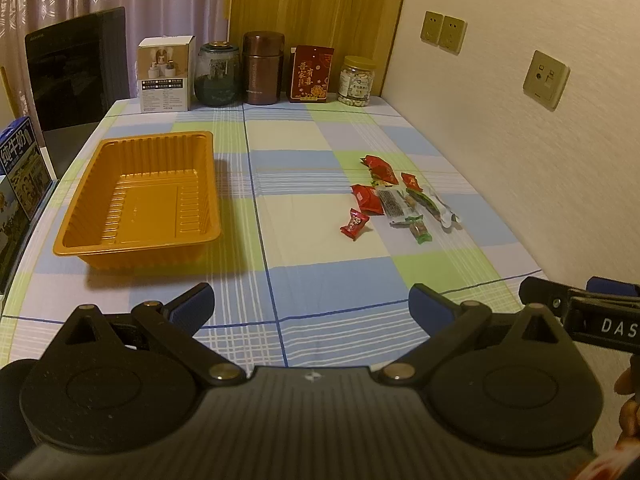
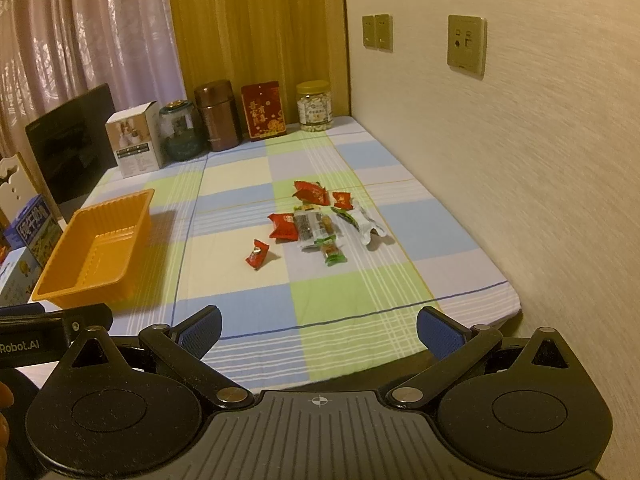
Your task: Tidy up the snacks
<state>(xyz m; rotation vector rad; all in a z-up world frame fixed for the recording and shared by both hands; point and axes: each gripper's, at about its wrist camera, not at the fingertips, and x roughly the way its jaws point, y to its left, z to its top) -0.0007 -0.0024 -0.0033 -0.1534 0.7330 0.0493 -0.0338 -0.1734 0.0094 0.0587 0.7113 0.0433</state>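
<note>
An empty orange plastic tray (image 1: 140,196) sits on the left of the checked tablecloth; it also shows in the right wrist view (image 2: 96,248). A loose pile of wrapped snacks (image 1: 400,196) lies on the right side, red and green wrappers mixed; it shows in the right wrist view too (image 2: 320,220). One small red candy (image 1: 354,224) lies apart at the pile's near left (image 2: 257,255). My left gripper (image 1: 312,304) is open and empty above the near table edge. My right gripper (image 2: 320,324) is open and empty, just right of the left one.
A white box (image 1: 166,74), glass jar (image 1: 217,74), brown canister (image 1: 262,68), red packet (image 1: 311,74) and nut jar (image 1: 357,81) line the back edge. A black monitor (image 1: 76,68) and milk cartons (image 1: 18,160) stand left. A wall (image 1: 520,140) bounds the right.
</note>
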